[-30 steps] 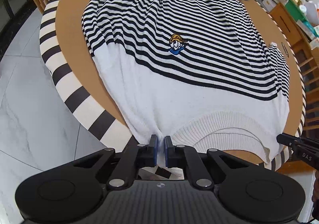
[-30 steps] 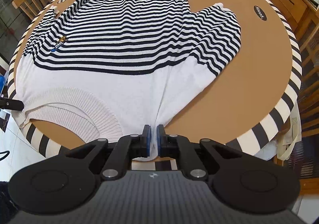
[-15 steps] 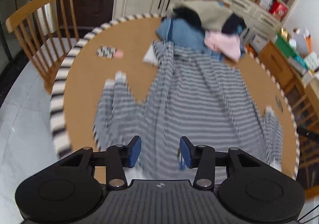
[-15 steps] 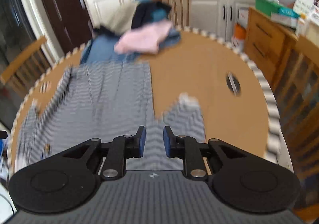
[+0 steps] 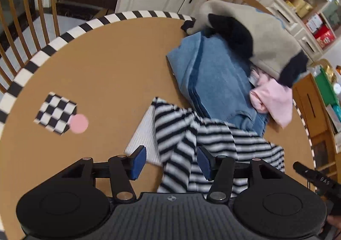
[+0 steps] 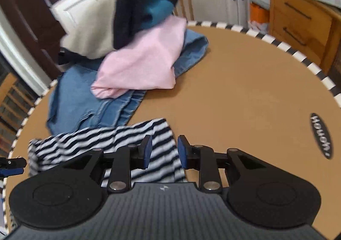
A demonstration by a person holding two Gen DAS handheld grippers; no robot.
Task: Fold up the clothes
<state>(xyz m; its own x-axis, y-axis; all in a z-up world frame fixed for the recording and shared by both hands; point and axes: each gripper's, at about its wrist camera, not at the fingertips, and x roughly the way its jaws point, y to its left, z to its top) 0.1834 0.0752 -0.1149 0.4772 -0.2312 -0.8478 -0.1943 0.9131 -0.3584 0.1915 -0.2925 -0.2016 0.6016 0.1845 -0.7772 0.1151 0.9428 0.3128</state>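
Note:
A black-and-white striped sweater (image 5: 213,144) lies on the round brown table (image 5: 102,73), its upper part below both grippers. My left gripper (image 5: 171,162) is open and empty, its jaws wide apart above the striped cloth by the white ribbed cuff (image 5: 145,135). My right gripper (image 6: 163,151) is open and empty over the sweater's far right corner (image 6: 157,133). The sweater's lower part is hidden under the grippers.
A pile of clothes sits at the table's far side: blue jeans (image 5: 213,82), a pink garment (image 6: 145,63), a beige and black garment (image 5: 255,33). A checkered marker with a pink dot (image 5: 57,116) lies at left. Wooden chairs (image 5: 25,11) and cabinets (image 6: 298,18) surround the table.
Both grippers were shut on the sweater's white hem at the near edge one second ago. They have let go, opened, and moved forward over the sweater toward the clothes pile.

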